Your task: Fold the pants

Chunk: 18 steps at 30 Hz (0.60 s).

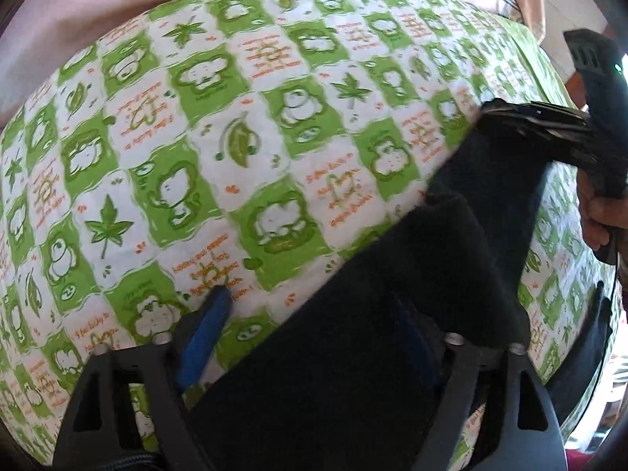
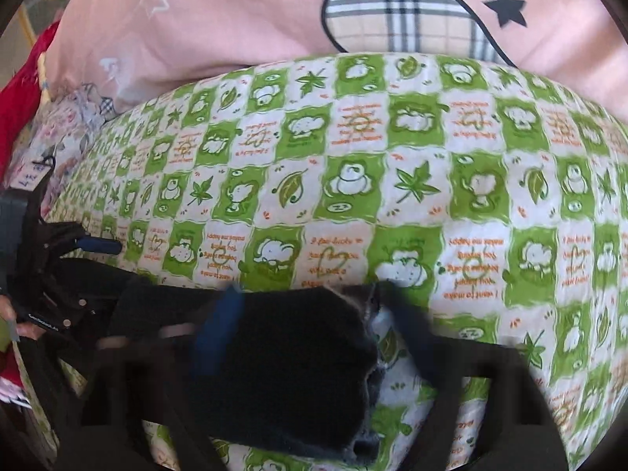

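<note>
The black pants (image 1: 353, 353) hang stretched between my two grippers, just above a bed with a green-and-white cartoon quilt (image 1: 235, 137). In the left wrist view my left gripper (image 1: 314, 337) is shut on one end of the pants; one blue-padded finger (image 1: 204, 337) shows, the other is hidden under cloth. My right gripper (image 1: 506, 117) shows at the upper right, clamped on the other end. In the right wrist view my right gripper (image 2: 310, 322) is shut on the pants (image 2: 290, 369), blurred by motion. The left gripper (image 2: 74, 251) shows at the left edge.
The quilt (image 2: 392, 180) covers the whole bed. A pink duvet with a plaid patch and stars (image 2: 274, 19) lies along the far side. Red cloth and floral fabric (image 2: 23, 90) sit at the far left.
</note>
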### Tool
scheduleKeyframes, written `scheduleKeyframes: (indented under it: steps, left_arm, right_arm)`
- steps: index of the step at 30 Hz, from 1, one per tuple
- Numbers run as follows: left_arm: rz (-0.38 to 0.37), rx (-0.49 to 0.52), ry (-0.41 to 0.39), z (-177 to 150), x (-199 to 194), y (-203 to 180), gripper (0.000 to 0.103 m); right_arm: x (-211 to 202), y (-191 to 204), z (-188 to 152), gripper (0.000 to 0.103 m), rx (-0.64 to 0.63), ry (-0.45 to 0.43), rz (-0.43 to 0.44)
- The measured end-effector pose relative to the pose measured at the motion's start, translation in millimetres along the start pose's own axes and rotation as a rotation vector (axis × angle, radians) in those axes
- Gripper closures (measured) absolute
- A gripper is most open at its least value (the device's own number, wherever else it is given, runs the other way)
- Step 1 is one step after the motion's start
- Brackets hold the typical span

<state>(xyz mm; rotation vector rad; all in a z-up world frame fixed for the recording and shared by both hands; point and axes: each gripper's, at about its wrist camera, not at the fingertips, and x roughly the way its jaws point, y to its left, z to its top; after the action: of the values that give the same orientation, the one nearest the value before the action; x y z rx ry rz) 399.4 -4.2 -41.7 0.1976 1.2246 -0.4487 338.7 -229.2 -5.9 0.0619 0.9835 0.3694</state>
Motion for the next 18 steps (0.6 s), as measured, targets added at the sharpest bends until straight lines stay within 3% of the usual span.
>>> scheduleKeyframes:
  steps: [1, 2, 3, 8, 18]
  left_arm:
    - [-0.006, 0.016, -0.002, 0, 0, -5, 0.045]
    - [-0.023, 0.033, -0.003, -3, -3, -9, 0.069]
    - [-0.058, 0.041, 0.006, -4, -4, -14, 0.092]
    - [-0.056, 0.054, -0.040, -23, -30, -32, 0.098]
    - [-0.100, 0.058, -0.159, -100, -108, -92, 0.099]
  right_arm:
    - [-1, 0, -1, 0.079, 0.007, -0.003, 0.007]
    - [-3, -1, -2, 0.093, 0.014, -0.009, 0.021]
    - [-8, -2, -3, 0.093, 0.022, -0.026, 0.035]
    - [-47, -7, -17, 0.093, 0.030, -0.097, 0.064]
    - [-134, -8, -78, 0.094, -0.027, -0.177, 0.112]
